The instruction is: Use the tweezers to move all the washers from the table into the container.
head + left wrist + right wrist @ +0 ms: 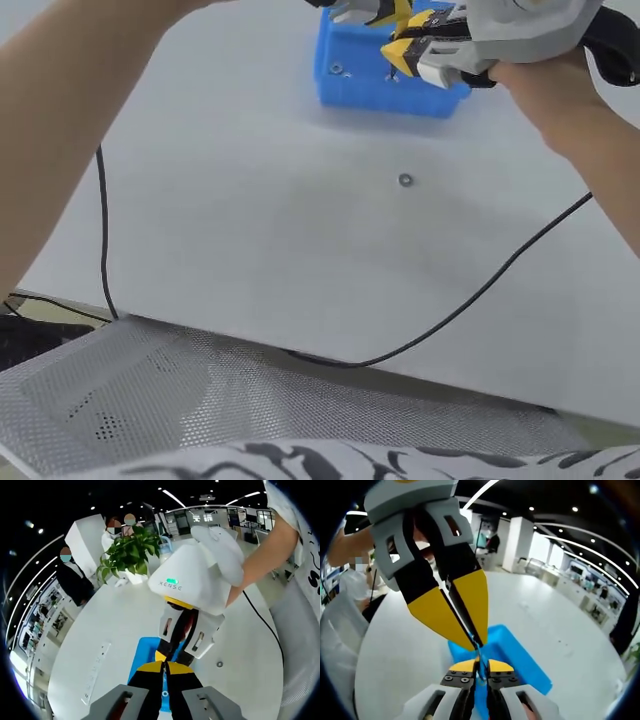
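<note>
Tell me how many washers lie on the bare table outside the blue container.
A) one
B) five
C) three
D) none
A: a single washer lies on the table, on the near side of the blue container in the head view.

The one legible marking is "XENSE", in grey letters on the white housing of the right tool [167,655].

White desk [250,230], plain top; blue container [345,90] at far side; one washer [405,180] lies apart, nearer; black cable [470,300] crosses near right; second cable [103,230] hangs off left edge.
</note>
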The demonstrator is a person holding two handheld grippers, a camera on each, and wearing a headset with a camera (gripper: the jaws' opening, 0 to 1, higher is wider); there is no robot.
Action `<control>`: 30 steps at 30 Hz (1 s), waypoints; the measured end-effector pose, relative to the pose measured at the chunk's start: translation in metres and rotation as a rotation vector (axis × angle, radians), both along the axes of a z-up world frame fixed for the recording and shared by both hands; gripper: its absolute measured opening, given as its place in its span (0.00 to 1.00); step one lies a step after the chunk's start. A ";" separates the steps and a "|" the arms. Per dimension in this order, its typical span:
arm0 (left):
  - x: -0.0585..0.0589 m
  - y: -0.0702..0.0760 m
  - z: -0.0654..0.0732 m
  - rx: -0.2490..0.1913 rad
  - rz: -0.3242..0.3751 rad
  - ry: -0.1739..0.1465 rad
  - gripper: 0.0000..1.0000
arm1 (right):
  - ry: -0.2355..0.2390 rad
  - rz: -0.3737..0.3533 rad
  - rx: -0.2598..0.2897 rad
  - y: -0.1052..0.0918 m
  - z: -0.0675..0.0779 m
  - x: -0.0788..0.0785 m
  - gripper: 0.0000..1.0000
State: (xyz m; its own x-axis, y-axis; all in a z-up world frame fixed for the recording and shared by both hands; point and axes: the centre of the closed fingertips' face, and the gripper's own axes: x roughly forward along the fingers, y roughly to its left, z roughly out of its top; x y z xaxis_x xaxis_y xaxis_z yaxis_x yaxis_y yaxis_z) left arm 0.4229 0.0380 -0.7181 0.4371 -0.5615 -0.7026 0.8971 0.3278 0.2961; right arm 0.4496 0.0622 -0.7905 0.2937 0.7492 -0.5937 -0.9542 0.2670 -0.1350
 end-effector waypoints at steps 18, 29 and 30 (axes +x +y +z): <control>0.020 0.001 -0.023 0.033 -0.005 0.009 0.00 | 0.090 -0.031 0.040 -0.003 -0.007 -0.004 0.04; 0.015 -0.001 -0.025 0.027 -0.002 0.009 0.00 | 0.100 -0.028 0.025 -0.004 -0.010 -0.006 0.04; 0.015 -0.001 -0.025 0.028 -0.002 0.008 0.00 | 0.101 -0.028 0.025 -0.004 -0.010 -0.006 0.05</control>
